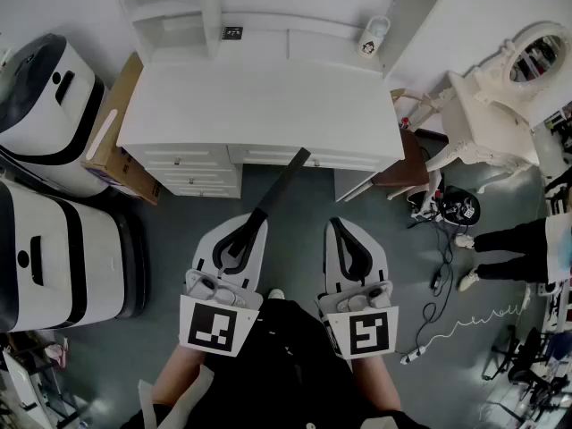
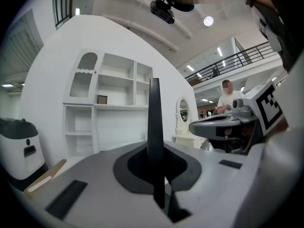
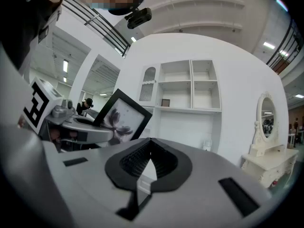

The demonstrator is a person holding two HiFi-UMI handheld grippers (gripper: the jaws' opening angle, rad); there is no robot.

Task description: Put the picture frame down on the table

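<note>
The picture frame point(image 1: 284, 184) is a thin black strip seen edge-on in the head view, slanting up towards the front edge of the white table point(image 1: 259, 105). My left gripper point(image 1: 246, 231) is shut on the frame's lower end, over the floor short of the table. In the left gripper view the frame point(image 2: 154, 118) stands as a dark upright bar between the jaws. The right gripper view shows the frame's face point(image 3: 121, 115), black-rimmed with a flower picture. My right gripper point(image 1: 347, 235) hangs beside the left one, shut with nothing in it point(image 3: 151, 156).
Two white and black machines point(image 1: 49, 96) point(image 1: 54, 257) and a cardboard box point(image 1: 112, 146) stand at the left. A white vanity with an oval mirror point(image 1: 527, 61), a person's legs point(image 1: 514, 248) and floor cables point(image 1: 438, 280) are at the right. A small figure point(image 1: 374, 38) sits at the table's back.
</note>
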